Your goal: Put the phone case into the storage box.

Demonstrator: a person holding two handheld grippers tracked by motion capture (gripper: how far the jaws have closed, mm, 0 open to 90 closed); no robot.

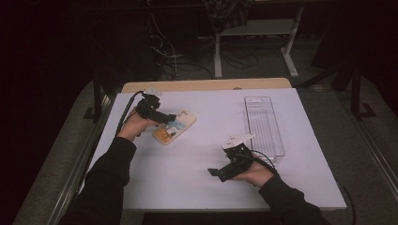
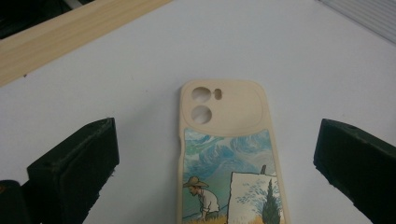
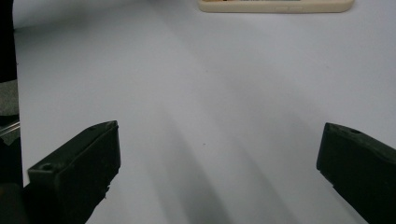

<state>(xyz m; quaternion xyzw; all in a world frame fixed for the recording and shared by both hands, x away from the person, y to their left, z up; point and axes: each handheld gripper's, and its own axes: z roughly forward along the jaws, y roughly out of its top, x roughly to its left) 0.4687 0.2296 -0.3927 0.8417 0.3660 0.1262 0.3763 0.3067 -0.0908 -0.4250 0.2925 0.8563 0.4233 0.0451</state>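
I am observing the phone case (image 1: 174,127) lying flat on the white table (image 1: 202,164), toward the left half, picture side up with its camera cut-outs pointing away from the left hand. The left gripper (image 1: 164,118) is hovering over the near end of the case; in the left gripper view its jaws are standing spread wide, one on each side of the case (image 2: 229,154), neither touching it. The right gripper (image 1: 220,172) is resting low over bare table near the front edge, well apart from the case, its jaws also spread with nothing between them. A clear plastic tray (image 1: 264,126) is lying on the right side, just beyond the right hand. A wooden strip (image 1: 206,85) is running along the far edge. Nothing is lying between the case and the tray.
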